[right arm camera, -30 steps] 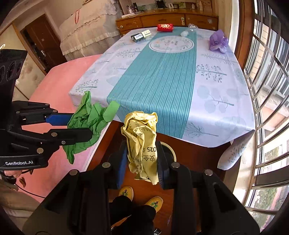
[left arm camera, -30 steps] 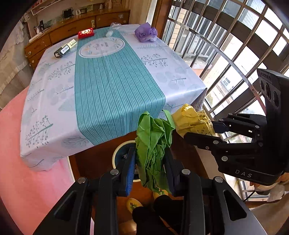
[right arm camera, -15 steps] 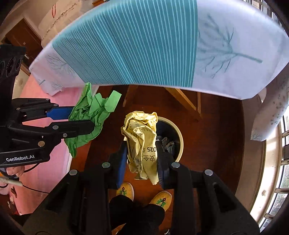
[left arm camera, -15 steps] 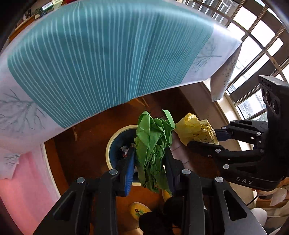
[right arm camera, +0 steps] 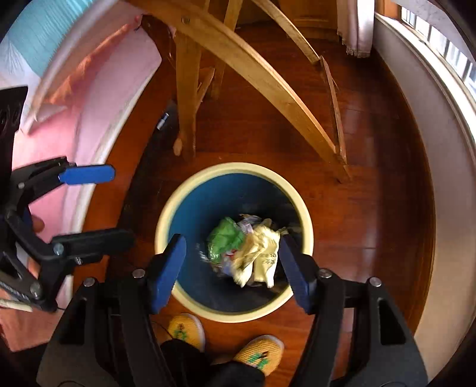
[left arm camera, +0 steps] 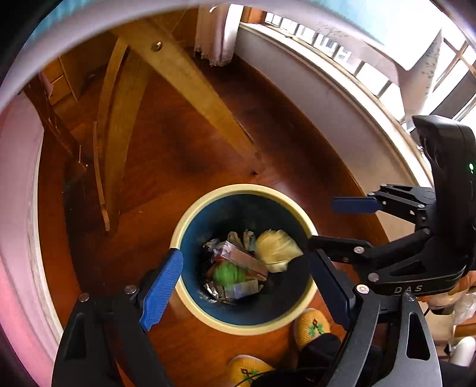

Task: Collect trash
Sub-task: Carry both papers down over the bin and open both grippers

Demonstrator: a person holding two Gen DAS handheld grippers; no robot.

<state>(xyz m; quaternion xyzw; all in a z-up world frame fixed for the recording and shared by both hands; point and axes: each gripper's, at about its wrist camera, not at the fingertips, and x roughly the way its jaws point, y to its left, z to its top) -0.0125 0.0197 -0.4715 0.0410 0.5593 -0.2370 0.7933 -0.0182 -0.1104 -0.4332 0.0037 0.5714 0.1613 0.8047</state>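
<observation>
A round bin with a cream rim (left arm camera: pixel 193 208) and blue inside stands on the wooden floor; it also shows in the right wrist view (right arm camera: pixel 166 208). The green crumpled wrapper (left arm camera: pixel 227 274) (right arm camera: pixel 224 238) and the yellow crumpled wrapper (left arm camera: pixel 275 247) (right arm camera: pixel 258 253) lie blurred inside it on older trash. My left gripper (left arm camera: pixel 247 282) is open and empty above the bin. My right gripper (right arm camera: pixel 232 265) is open and empty above it too, and shows at the right of the left wrist view (left arm camera: pixel 330 220). The left gripper shows at the left of the right wrist view (right arm camera: pixel 98 205).
Wooden table legs (left arm camera: pixel 190 80) (right arm camera: pixel 238 56) cross behind the bin. The tablecloth edge (left arm camera: pixel 89 26) hangs overhead. A pink bed edge (right arm camera: pixel 89 98) is on the left, a window wall (left arm camera: pixel 342 98) on the right. Yellow slippers (right arm camera: pixel 258 354) stand just in front of the bin.
Both grippers tipped down over the bin and opened. The green and yellow wrappers have dropped out of the jaws into the bin.
</observation>
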